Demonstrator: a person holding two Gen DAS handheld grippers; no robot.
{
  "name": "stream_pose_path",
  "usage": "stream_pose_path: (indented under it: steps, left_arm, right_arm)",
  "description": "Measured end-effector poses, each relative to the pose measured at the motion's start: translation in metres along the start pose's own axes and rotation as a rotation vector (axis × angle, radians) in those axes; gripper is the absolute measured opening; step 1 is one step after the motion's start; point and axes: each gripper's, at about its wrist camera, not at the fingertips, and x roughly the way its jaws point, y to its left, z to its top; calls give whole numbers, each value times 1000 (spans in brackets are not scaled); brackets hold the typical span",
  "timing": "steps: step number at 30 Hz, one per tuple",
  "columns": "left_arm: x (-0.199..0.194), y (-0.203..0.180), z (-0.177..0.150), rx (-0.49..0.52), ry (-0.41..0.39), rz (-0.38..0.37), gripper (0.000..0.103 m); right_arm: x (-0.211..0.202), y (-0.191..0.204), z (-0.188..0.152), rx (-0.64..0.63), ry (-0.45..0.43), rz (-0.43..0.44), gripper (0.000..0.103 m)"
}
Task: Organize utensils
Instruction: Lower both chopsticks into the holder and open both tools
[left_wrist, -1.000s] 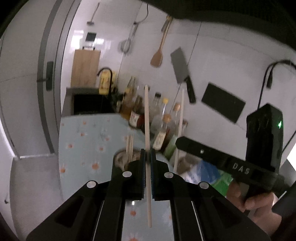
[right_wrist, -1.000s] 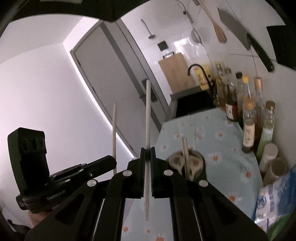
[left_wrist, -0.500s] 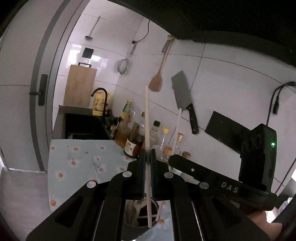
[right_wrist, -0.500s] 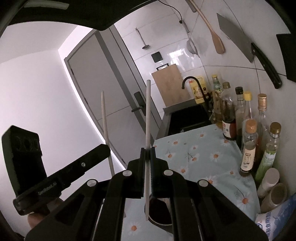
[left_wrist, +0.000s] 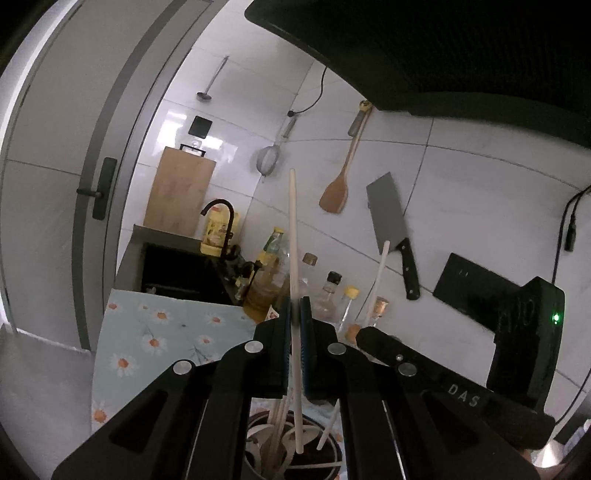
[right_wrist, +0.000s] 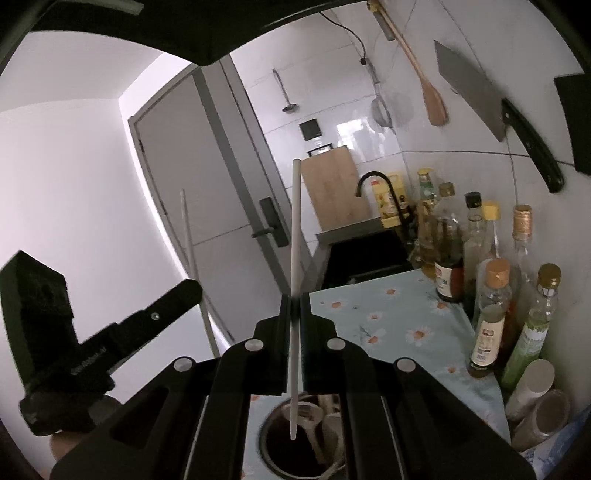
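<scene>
White-tiled kitchen wall, hung with a steel cleaver (left_wrist: 388, 214) and wooden spatula (left_wrist: 336, 192), behind a daisy-print countertop (right_wrist: 399, 317). Left gripper (left_wrist: 294, 314) clamped on a pale wooden chopstick (left_wrist: 293, 258); right gripper (right_wrist: 294, 310) clamped on a second pale chopstick (right_wrist: 295, 236). Both sticks stand near upright, lower tips over the dark round utensil holder (right_wrist: 273, 454) at the countertop's near edge. Likely light, stiff, smooth: mid-shaft grip suits, and a loose grip could let them slip
</scene>
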Motion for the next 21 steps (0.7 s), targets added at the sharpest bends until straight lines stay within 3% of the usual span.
stream_pose_path:
  steps: [8, 17, 21]
  left_arm:
    - [21, 7, -35, 9, 48, 3, 4]
    - [21, 12, -56, 19, 87, 35, 5]
    - [18, 14, -61, 14, 106, 43, 5]
  right_arm:
    - [15, -2, -26, -48, 36, -36, 6]
    - [20, -7, -37, 9, 91, -18, 6]
    - [17, -5, -39, 23, 105, -19, 14]
